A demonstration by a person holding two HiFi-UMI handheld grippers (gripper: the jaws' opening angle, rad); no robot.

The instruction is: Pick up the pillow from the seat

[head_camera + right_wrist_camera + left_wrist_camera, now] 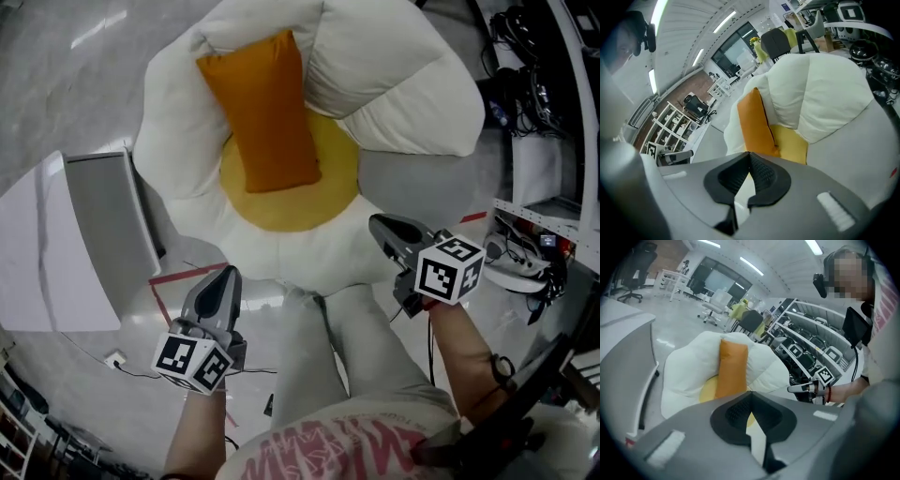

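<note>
Orange pillow (pixel 264 112) leans upright on white seat (pixel 187 131). Left gripper (pixel 221 283) and right gripper (pixel 384 228) both closed, empty, short of it.

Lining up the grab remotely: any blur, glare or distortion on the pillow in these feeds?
Head view: even light, orange pillow sharp, no glare, edges bowed. Left gripper view: strong fisheye, dark corners, pillow slightly soft. Right gripper view: same curvature, pillow clear.
</note>
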